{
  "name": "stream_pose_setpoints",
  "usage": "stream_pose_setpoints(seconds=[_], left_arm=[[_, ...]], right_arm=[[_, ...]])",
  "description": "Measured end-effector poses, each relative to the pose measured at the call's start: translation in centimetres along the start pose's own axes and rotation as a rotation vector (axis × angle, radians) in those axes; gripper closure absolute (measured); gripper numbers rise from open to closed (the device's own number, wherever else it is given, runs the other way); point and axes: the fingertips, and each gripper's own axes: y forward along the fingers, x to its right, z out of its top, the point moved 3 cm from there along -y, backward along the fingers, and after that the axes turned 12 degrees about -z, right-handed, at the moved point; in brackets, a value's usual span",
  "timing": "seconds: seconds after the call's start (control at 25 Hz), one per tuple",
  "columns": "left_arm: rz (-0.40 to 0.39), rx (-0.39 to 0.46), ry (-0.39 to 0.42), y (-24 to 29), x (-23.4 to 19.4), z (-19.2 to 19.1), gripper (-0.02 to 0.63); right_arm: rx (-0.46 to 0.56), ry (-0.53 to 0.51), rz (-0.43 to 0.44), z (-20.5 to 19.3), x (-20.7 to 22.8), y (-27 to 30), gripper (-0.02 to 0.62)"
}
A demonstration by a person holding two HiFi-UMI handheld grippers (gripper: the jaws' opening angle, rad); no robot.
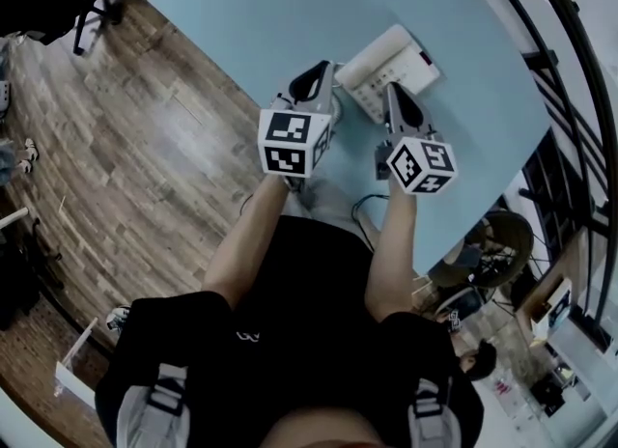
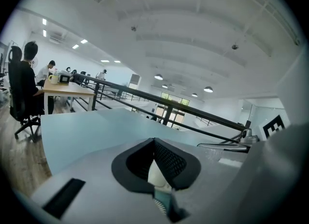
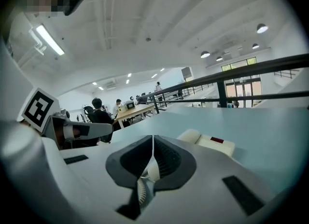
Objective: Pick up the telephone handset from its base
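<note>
A white telephone sits on the light blue table, and its handset rests on the base along the left side. Both grippers hover over the near part of the table, just short of the phone. My left gripper is left of the phone, shut with nothing between its jaws. My right gripper points at the phone's near edge, also shut and empty. In the right gripper view the phone lies just ahead to the right, with the handset's rounded end toward me.
A black railing runs along the table's right side. Wooden floor lies to the left, with an office chair at the far left. Dark cables hang by the table's near edge. People sit at a distant desk.
</note>
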Motion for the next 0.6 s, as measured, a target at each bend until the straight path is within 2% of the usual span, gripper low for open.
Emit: stream_pose_setpoints(seconds=[0.24, 0.36, 0.6], left_arm=[[0.023, -0.011, 0.005, 0.5, -0.5, 0.2, 0.606], [0.038, -0.025, -0.005, 0.7, -0.9, -0.5, 0.606], [0.063, -0.036, -0.025, 1.1, -1.6, -1.0, 0.606]], right_arm=[[-0.071, 0.076, 0.003, -1.7, 1.5, 2.3, 0.59], [-0.149, 0.156, 0.029, -3.3, 1.9, 4.0, 0.464], [-0.267, 0.261, 0.009, -5.0, 2.7, 7.4, 0.424]])
